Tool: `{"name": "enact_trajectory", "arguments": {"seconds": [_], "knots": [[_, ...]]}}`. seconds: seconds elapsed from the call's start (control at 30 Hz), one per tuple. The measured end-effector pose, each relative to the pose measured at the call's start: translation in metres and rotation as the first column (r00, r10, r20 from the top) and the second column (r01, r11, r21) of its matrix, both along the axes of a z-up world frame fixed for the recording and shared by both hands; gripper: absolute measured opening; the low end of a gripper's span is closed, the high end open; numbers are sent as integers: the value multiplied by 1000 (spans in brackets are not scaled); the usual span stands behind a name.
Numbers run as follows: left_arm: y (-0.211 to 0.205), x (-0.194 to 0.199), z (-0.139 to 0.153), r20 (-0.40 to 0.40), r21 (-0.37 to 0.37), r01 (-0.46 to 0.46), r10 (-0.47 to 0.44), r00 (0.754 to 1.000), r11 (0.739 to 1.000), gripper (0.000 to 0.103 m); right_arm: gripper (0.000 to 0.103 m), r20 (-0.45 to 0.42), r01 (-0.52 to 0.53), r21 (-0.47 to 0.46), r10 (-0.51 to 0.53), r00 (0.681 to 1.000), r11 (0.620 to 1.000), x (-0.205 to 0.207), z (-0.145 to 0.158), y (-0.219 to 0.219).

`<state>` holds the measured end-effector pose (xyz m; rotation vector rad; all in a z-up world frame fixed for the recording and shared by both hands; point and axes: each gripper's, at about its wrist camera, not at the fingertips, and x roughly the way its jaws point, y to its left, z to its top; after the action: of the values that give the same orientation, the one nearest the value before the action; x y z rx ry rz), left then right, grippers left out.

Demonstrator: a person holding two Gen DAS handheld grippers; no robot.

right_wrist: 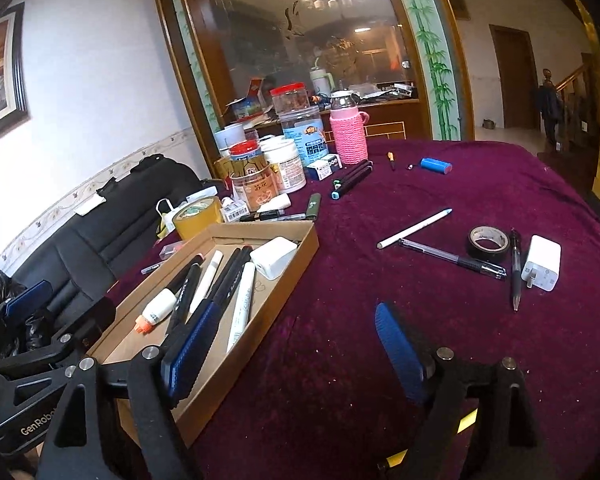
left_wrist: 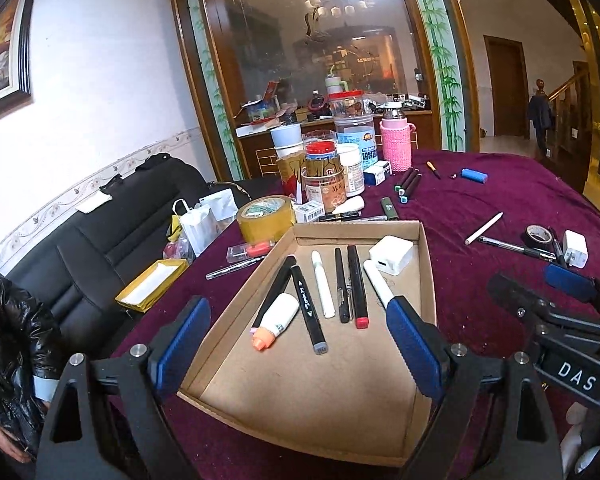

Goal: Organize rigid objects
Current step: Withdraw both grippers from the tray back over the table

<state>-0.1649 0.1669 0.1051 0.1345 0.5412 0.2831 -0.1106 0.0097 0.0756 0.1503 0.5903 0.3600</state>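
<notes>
Both grippers hanging spread and empty over the purple table, the cardboard tray lying between them.

The left gripper (left_wrist: 300,344) is tilting downward over the near end of the cardboard tray (left_wrist: 428,280), its blue pads wide apart and gripping nothing; markers, a white charger (left_wrist: 392,258) and a small glue bottle (left_wrist: 274,320) are lying inside the tray at frame centre. The right gripper (right_wrist: 296,356) is angling down likewise, released, its left finger showing over the tray's edge and its right over bare purple cloth (right_wrist: 380,288). At right in its view, a second white charger (right_wrist: 542,262), a black tape roll (right_wrist: 488,242) and loose pens are lying outside the tray.
</notes>
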Motion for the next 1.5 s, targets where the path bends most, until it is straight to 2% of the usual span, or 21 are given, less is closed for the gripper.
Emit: {"name": "enact_trajectory", "arguments": {"seconds": [0.33,0.53,0.63,0.7,0.8,0.87,0.97,1.17,1.33,1.5], "knots": [[-1,7,-12,-39,-11,18,-18,999,1000,89,85,-20,19,12,-19,1000,1000,6,-7,-7],[-4,15,-16,-75,-33,61,-63,995,998,89,85,-31,23,47,-22,999,999,16,-4,-31],[-10,13,-15,-71,-40,104,-106,992,994,89,86,-18,60,45,-59,998,997,22,1,-67],[-15,11,-14,-58,-48,132,-134,989,990,89,88,-7,134,13,-134,991,991,27,5,-100],[-23,13,-14,-50,-106,179,-185,982,978,89,88,-16,263,-6,-263,965,965,40,10,-155],[-32,14,-15,-41,-145,220,-228,973,965,89,88,-38,331,1,-331,943,944,55,11,-188],[-46,16,-16,-36,-152,263,-272,962,953,89,88,-81,387,-18,-387,919,922,83,6,-219],[-77,19,-27,-79,-172,368,-385,920,914,89,88,-249,362,13,-347,904,932,135,-30,-238],[-110,23,-46,-131,-157,413,-434,892,897,89,88,-322,368,62,-330,887,928,140,-57,-248],[-140,31,-66,-190,-198,463,-497,846,864,89,88,-307,375,36,-347,886,926,139,-58,-252]]}}
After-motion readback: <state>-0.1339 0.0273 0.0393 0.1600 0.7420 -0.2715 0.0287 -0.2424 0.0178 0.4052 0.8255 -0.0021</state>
